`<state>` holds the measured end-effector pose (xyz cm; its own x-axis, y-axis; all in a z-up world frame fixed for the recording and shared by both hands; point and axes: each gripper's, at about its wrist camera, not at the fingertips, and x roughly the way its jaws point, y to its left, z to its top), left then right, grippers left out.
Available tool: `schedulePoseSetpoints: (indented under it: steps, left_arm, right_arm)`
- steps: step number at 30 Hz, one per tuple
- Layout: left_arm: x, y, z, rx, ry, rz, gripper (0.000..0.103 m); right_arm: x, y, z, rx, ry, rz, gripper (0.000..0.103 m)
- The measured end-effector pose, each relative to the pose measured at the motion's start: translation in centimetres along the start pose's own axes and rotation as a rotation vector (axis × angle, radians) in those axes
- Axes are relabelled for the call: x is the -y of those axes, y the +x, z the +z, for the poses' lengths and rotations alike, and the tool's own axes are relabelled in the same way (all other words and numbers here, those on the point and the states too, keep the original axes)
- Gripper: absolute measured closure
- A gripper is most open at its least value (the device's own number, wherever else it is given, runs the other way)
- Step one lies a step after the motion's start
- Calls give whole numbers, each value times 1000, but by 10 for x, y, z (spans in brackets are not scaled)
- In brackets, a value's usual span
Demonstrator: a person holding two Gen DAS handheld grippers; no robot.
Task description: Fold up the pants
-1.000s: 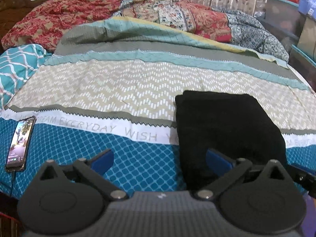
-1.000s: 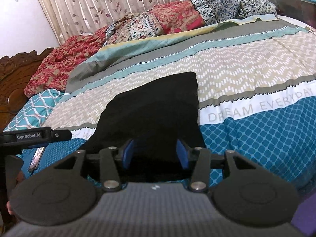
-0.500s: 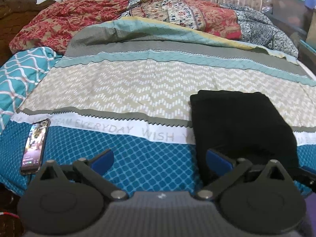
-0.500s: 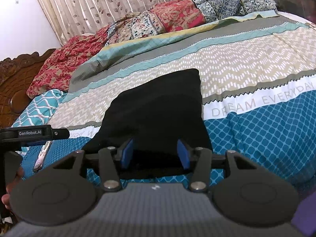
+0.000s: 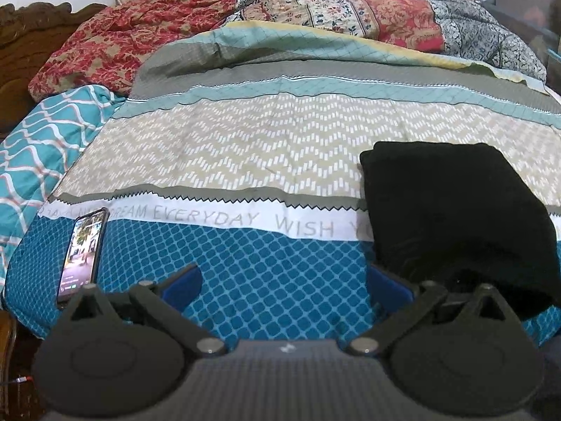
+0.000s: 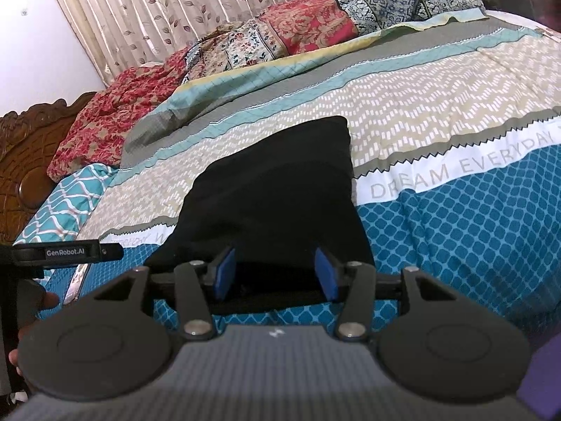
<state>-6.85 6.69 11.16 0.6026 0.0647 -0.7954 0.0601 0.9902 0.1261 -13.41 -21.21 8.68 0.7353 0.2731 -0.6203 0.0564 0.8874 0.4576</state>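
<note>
Already folded into a compact dark block, black pants [image 5: 452, 210] lying flat on the bed [image 5: 266, 161], across the white lettered band and onto the blue lattice near the edge, at about two o'clock from the left tool [image 5: 284, 282] and dead ahead at twelve o'clock of the right tool [image 6: 277, 273]. Left tool spread wide and empty above bare quilt, its right blue pad just beside the pants' near corner, probably parked aside because nothing remains to pinch. Right tool parted and gripping nothing, pads either side of the near hem but seemingly apart from it, likely backing off a finished fold. Phone [image 5: 82, 252] screen-up at about ten o'clock by the left tool, well apart from the pants. Compared with a second ago: left view swung leftward, with pants further right and phone nearer centre; right tool drawn slightly back, opening unchanged.
</note>
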Motion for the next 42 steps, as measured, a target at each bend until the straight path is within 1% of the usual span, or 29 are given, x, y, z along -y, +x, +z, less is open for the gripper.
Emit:
schedulePoseSetpoints:
  steps: [6,14,19,22,28,32,35,42]
  left_arm:
    - [2,3,-2,-7,11,4,0]
    - [10,1,-1,-7,22,-19,0]
    - [23,-4,0,-10,42,-49,0]
    - [28,-5,1,-10,50,-51,0]
    - [39,-3,0,-47,50,-85,0]
    - [47,-5,-2,-54,68,-102,0]
    - [50,-6,-3,-67,74,-128,0]
    - [55,-10,-7,-68,80,-158,0]
  right_arm:
    - [3,1,-1,-9,14,2,48]
    - [6,1,0,-12,19,4,47]
    - [6,-1,1,-7,21,1,47]
    - [7,-5,2,1,26,1,47]
    - [8,-8,3,6,38,-1,47]
    - [11,-9,4,5,52,-1,44]
    - [13,-10,5,4,64,-3,42]
    - [13,-11,6,8,66,-11,41]
